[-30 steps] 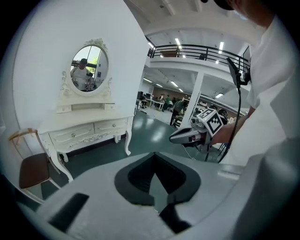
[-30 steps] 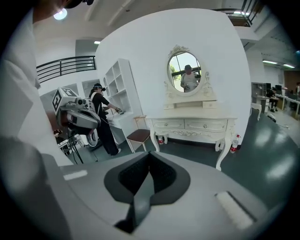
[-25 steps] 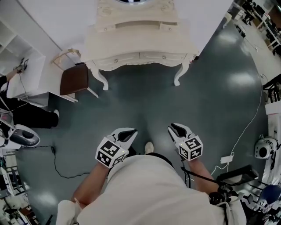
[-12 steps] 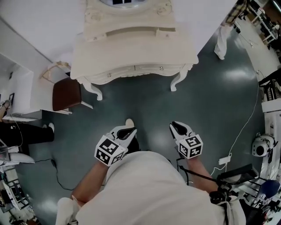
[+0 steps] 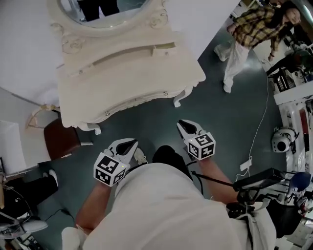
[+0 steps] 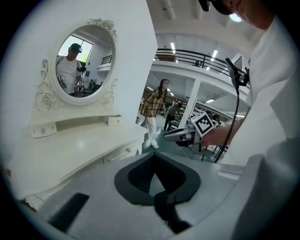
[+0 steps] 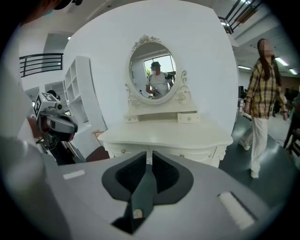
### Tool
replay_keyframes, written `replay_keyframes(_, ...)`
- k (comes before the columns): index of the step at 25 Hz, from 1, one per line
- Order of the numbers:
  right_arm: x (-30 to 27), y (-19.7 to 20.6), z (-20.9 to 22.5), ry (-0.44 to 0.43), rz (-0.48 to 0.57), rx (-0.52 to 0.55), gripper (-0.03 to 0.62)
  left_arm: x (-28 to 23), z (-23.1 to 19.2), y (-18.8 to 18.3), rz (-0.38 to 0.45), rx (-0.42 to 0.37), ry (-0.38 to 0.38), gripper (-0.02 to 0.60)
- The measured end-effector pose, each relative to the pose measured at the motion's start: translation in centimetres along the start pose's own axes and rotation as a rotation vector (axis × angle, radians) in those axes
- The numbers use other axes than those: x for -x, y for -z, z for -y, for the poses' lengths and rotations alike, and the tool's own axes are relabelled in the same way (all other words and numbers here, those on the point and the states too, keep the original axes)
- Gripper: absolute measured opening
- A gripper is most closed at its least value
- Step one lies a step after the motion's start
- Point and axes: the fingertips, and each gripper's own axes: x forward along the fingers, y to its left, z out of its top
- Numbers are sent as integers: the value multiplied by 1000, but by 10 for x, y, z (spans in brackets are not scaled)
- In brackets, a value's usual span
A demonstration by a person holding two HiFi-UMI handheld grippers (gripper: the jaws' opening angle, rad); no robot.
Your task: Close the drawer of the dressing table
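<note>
The cream dressing table [image 5: 127, 73] with its oval mirror [image 5: 105, 10] stands ahead of me, turned at an angle in the head view. Two front drawers with small knobs [image 7: 187, 151] look flush with the table's front. My left gripper [image 5: 131, 142] hangs over the floor short of the table, its jaws together and empty. My right gripper [image 5: 185, 124] is level with it on the right, closer to the table's corner leg. Its jaws have just been closing and stand a narrow slit apart [image 7: 150, 154] with nothing between them. Neither gripper touches the table.
A brown stool [image 5: 61, 139] sits at the table's left. A person in a plaid shirt [image 5: 249, 34] walks on the dark floor to the right. White shelves [image 7: 82, 93] stand left of the table. A white cable [image 5: 259, 132] and equipment [image 5: 281, 141] lie at the right.
Both grippers and I have come closer to the dressing table, which now looks larger and turned. The plaid-shirted person has come into view at the upper right. The right jaws have narrowed.
</note>
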Motion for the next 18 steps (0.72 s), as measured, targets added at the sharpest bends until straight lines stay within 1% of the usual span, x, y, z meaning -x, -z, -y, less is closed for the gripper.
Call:
replay_keyframes(3,-25,-17,15,20,-7,-12,41,1,-23,-12,16,13,-3,3)
replay_keyframes(7,-70,-41,51,52,-15,-48,43,-1,-63,-31,31,33,-39,3)
replay_keyframes(11,-125,-68,94,68,-21,-39,48,-3,-109,-53,40,60,-116,3)
replay_keyframes(14,-172,-88,133,69,-37,-16,57,-16,-144,-75,49,80,-177,3)
replay_keyframes(18,-224,-109,181,75,-64,-14,69,-34,-178,-108,55,105,-231,3)
